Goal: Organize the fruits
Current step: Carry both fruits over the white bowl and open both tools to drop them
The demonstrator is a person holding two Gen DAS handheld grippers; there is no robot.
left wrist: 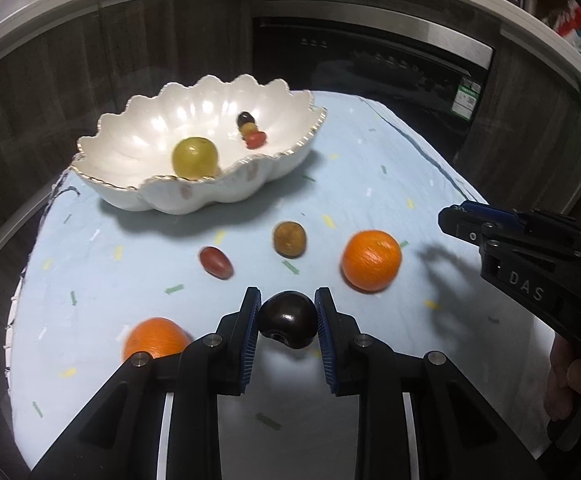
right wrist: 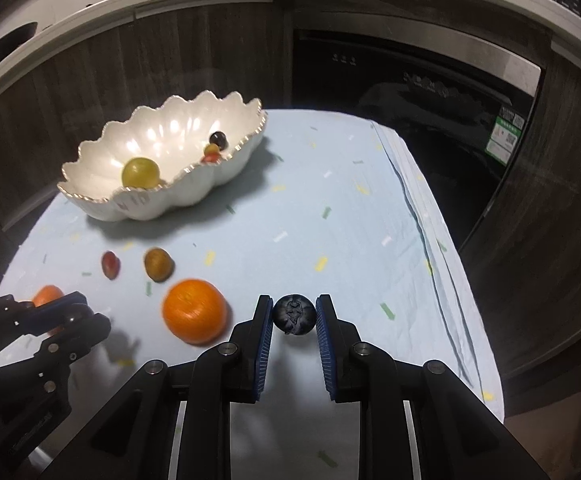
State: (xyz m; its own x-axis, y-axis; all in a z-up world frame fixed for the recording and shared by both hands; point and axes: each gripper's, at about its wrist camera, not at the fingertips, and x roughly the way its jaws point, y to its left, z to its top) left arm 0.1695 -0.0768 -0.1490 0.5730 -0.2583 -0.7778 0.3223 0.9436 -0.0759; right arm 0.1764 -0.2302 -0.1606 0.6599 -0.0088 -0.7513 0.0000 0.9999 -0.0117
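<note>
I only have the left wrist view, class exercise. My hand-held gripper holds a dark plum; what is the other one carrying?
Observer: The right hand-held gripper is shut on a blueberry; your view shows that gripper only from the side.
Operator: Is that berry lifted or resting on the cloth?
Observer: I cannot tell; the right wrist view shows it clamped between both pads, with the tablecloth behind it.
Operator: Anything on the right edge of the table I'm missing?
Observer: The tablecloth's right edge lies in long folds there, with no fruit on it.
</note>
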